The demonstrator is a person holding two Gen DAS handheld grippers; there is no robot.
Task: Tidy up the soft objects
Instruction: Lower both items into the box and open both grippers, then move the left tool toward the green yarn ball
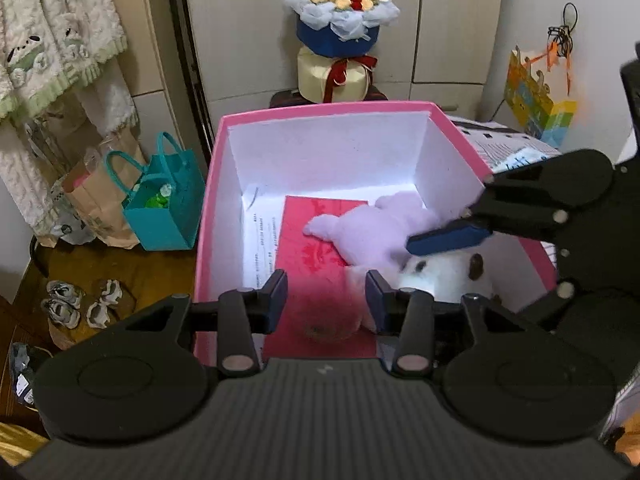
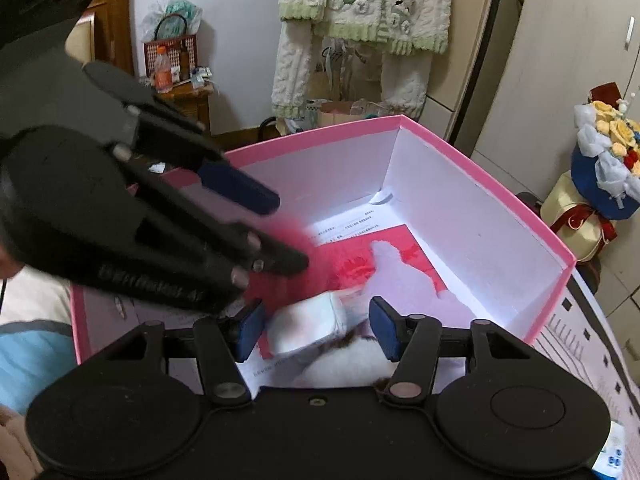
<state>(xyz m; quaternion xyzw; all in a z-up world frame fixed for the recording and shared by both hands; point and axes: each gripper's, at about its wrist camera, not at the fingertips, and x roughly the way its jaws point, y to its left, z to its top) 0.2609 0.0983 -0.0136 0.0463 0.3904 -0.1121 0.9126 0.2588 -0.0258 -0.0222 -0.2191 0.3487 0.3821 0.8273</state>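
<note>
A pink box (image 1: 320, 110) with white inner walls stands open below both grippers. On its floor lie a red sheet (image 1: 312, 240), a lilac plush (image 1: 368, 232) and a white plush with brown marks (image 1: 440, 276). My left gripper (image 1: 326, 288) hangs over the box's near edge, jaws apart, with a blurred pink soft thing (image 1: 324, 320) in the gap, not visibly pressed. My right gripper (image 2: 318, 320) is also over the box. A blurred white-and-blue soft packet (image 2: 308, 328) lies between its pads with space on both sides, above the white plush (image 2: 348, 364).
A teal bag (image 1: 164, 204) and a brown paper bag (image 1: 96, 208) stand on the floor left of the box, with small shoes (image 1: 80, 304) nearby. A bouquet (image 1: 340, 12) sits on a round tin behind the box. Fleece clothes (image 2: 360, 8) hang on the wall.
</note>
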